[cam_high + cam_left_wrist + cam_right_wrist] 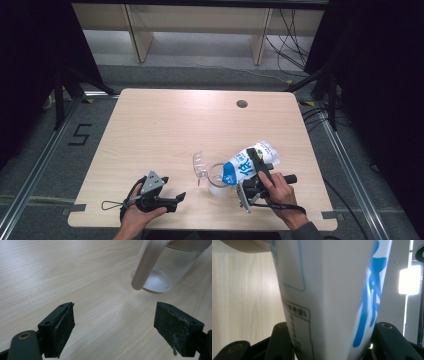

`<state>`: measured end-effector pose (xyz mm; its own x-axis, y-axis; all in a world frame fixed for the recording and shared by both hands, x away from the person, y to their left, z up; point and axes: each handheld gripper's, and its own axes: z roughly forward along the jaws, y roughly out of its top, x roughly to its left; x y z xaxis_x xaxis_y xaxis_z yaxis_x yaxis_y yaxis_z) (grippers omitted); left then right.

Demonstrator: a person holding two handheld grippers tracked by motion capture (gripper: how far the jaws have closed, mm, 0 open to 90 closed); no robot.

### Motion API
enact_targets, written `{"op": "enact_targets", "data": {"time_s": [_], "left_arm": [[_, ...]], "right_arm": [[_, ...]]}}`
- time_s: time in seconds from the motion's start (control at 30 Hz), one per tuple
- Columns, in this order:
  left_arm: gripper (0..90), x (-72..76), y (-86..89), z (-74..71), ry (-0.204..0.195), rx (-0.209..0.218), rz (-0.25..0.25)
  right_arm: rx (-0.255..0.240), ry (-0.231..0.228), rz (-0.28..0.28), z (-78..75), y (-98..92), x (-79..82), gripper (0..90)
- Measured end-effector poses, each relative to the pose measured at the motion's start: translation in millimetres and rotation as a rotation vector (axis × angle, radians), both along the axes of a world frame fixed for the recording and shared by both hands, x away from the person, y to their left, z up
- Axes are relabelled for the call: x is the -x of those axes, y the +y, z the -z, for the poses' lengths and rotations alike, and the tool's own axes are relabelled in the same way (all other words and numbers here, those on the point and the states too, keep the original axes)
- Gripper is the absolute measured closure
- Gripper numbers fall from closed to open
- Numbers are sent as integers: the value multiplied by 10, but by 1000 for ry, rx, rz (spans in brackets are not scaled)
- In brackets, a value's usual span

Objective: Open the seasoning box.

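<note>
The table (165, 130) carries a clear jug (212, 175) near its front edge, where the milk carton (247, 162) is tipped over it, seemingly to pour. The right claw (256, 172) clamps the carton's sides. The left claw (172, 199) rests wide open and empty just beside the jug, perhaps ready to steady it.

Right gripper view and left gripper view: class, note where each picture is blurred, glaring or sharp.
Right gripper view: the white carton with blue lettering is soft from closeness, and a bright lamp glares at right. Left gripper view: the clear plastic jug and its handle blur, while the pale wooden table grain stays crisp.
</note>
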<state>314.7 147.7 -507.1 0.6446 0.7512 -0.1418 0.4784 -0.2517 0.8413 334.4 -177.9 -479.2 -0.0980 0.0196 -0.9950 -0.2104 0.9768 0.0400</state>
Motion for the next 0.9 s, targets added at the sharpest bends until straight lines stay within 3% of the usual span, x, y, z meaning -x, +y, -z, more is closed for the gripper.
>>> {"op": "enact_targets", "data": {"time_s": [0.07, 0.1, 0.13, 0.17, 0.27, 0.43, 0.73, 0.77, 0.8, 0.83, 0.9], "left_arm": [[162, -3, 7, 0, 0, 0, -1], [162, -3, 10, -2, -1, 0, 0], [162, -3, 10, -2, -1, 0, 0], [162, -5, 9, -4, -9, -2, 4], [162, -5, 13, -5, -8, -7, 5], [162, 4, 6, 1, -3, 9, -6], [162, -3, -11, -4, 4, 1, 1], [162, -7, -8, -5, 3, -8, 3], [162, -7, -8, -5, 3, -8, 3], [162, -6, -10, -4, 5, -8, -2], [162, -11, -4, -5, -2, -21, 12]], "right_arm": [[-12, 11, 10, 8, 2, 6, 541], [24, -6, -10, -15, 10, -6, 541], [24, -6, -10, -15, 10, -6, 541], [-14, 13, 4, 21, 8, -4, 541], [-15, 12, 3, 19, 9, -4, 541], [26, 0, -6, -11, -2, -14, 541], [67, -24, -12, -20, -9, -14, 543], [36, -7, 9, 2, -18, -3, 544], [36, -7, 9, 2, -18, -3, 544], [42, -12, 8, -1, -18, -4, 544], [113, -37, -9, -50, -9, -7, 545]]}}
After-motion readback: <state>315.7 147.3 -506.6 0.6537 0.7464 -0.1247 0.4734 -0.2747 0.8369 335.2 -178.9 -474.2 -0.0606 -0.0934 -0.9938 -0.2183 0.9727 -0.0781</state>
